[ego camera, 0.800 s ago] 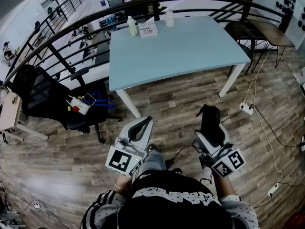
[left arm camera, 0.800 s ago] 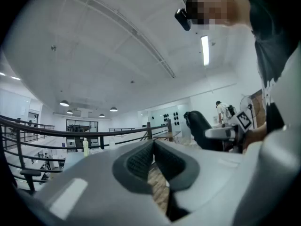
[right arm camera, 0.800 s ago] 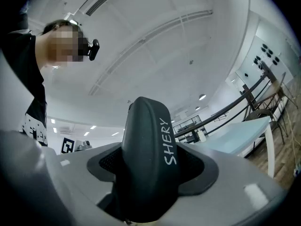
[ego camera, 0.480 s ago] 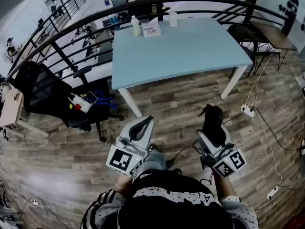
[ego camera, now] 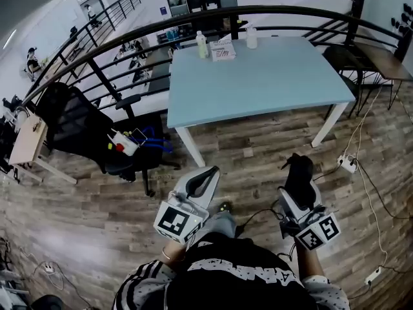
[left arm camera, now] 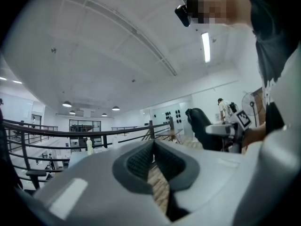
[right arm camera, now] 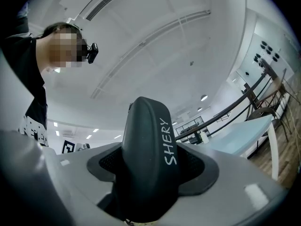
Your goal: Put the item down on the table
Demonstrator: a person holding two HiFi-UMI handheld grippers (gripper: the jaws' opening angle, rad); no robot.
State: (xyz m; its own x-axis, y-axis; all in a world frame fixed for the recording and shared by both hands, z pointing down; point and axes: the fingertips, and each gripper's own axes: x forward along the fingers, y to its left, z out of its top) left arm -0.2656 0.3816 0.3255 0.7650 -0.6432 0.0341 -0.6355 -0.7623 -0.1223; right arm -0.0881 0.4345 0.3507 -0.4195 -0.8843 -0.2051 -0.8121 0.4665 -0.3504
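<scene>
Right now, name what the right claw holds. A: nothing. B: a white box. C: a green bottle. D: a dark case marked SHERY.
D: in the right gripper view the right claw has its pads pressed on a dark case with SHERY in white letters, while the green bottle stands far off on the blue table.
</scene>
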